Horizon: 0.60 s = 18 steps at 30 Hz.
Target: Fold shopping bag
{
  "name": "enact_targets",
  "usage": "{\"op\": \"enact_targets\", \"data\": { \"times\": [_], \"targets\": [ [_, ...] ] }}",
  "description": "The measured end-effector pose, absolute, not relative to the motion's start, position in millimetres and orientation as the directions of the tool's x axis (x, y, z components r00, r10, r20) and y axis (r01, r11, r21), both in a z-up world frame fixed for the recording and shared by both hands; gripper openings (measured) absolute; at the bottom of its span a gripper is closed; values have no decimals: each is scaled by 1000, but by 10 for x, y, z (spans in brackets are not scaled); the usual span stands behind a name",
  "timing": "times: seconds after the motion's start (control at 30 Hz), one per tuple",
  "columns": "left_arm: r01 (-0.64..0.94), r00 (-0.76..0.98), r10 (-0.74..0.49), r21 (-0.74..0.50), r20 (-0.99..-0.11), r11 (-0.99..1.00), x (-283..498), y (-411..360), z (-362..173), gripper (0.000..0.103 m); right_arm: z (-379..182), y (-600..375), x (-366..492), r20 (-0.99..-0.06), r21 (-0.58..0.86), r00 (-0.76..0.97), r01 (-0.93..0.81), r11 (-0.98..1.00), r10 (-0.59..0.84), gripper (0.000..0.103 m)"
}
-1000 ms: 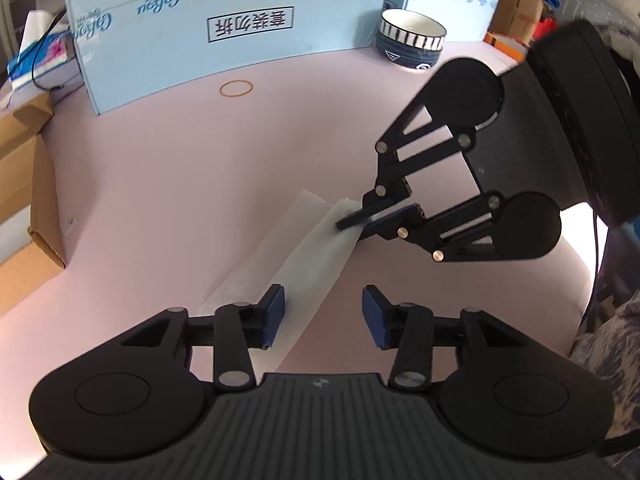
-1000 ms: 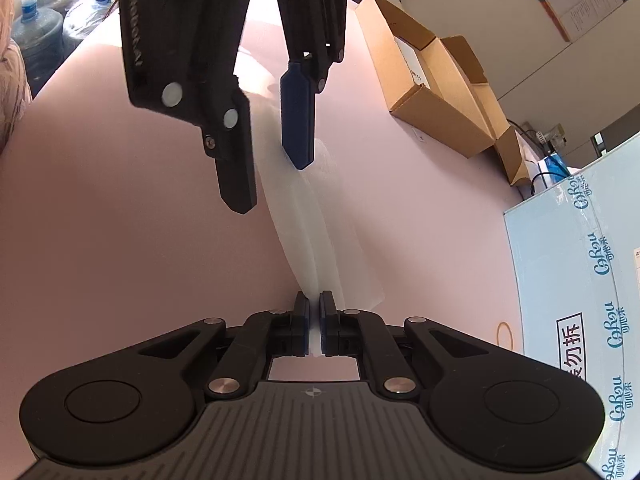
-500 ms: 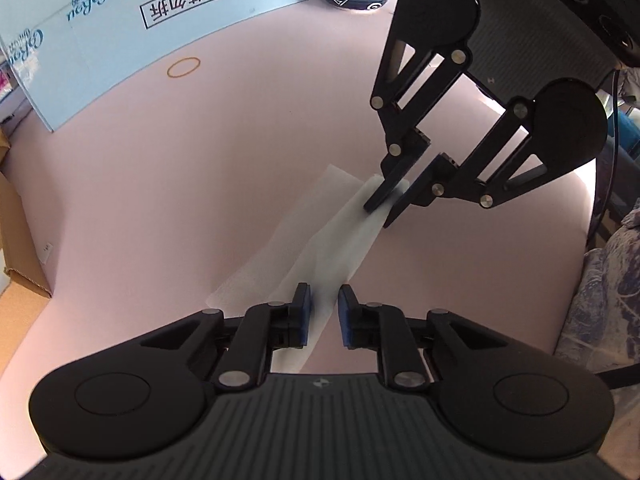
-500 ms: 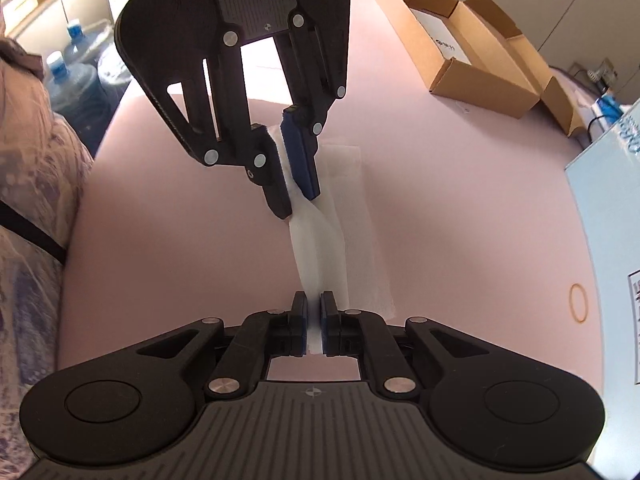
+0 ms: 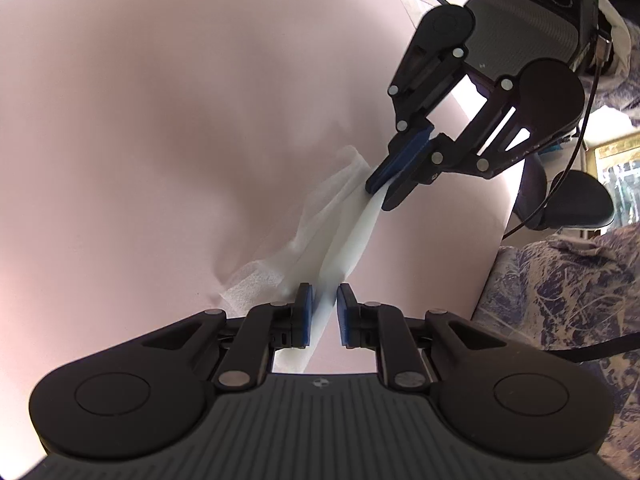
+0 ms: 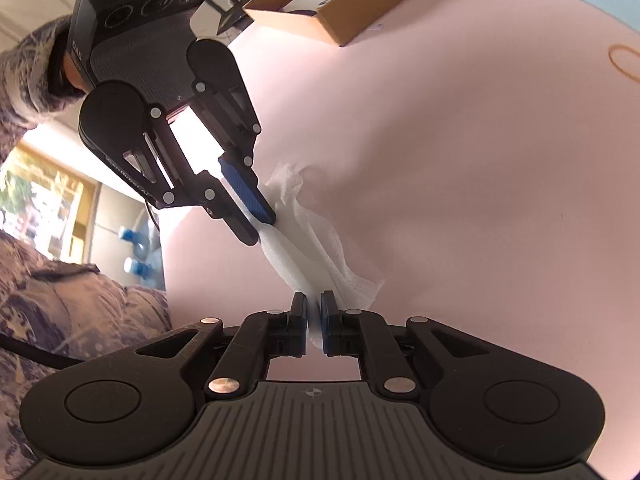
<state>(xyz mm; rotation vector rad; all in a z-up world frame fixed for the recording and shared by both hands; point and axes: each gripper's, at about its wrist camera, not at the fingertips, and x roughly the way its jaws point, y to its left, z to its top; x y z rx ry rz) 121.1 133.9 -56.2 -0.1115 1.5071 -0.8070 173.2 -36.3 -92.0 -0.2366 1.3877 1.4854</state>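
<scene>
- Cataloguing first the shopping bag (image 5: 348,224): we note a white, thin, crumpled strip, stretched between our two grippers and lifted above the pink table (image 5: 160,120); its loose edge hangs toward the surface.
- Left gripper (image 5: 323,316): we see its blue pads (image 5: 305,316) drawn close, the bag's near end passing between them. A small gap shows beside the right pad, yet the bag hangs taut from here, so we list it as clenched on the bag.
- Right gripper (image 6: 314,322): we record its jaws nearly closed, pinching the other end of the bag (image 6: 304,248) between the pads. From the left wrist view the same gripper (image 5: 386,190) bites the strip's far end.
- Cardboard box (image 6: 336,4): open, resting at the far edge of the table, well apart from the bag.
- Rubber band (image 6: 624,60): a tan ring lying flat on the table, off to the right.
- Person: we note a patterned sleeve (image 6: 28,64) behind the left gripper.
</scene>
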Motion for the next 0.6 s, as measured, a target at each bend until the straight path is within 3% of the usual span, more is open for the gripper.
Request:
{"op": "enact_targets", "data": {
  "times": [0.13, 0.33, 0.5, 0.6],
  "targets": [
    [295, -183, -581, -608, -793, 737, 1284, 1565, -604, 14, -1022, -483, 1792, -685, 675, -442, -684, 276, 579, 6],
    [141, -238, -643, -681, -728, 718, 1376, 1832, -725, 11, -991, -461, 1765, -709, 654, -405, -684, 324, 577, 7],
    [58, -285, -673, -713, -683, 699, 1451, 1924, -874, 9, -851, -382, 1541, -763, 556, -326, -772, 309, 558, 7],
    [75, -306, -659, -707, -687, 703, 1509, 1943, -866, 9, -715, -350, 1185, -805, 384, -185, -887, 257, 564, 10]
  ]
}}
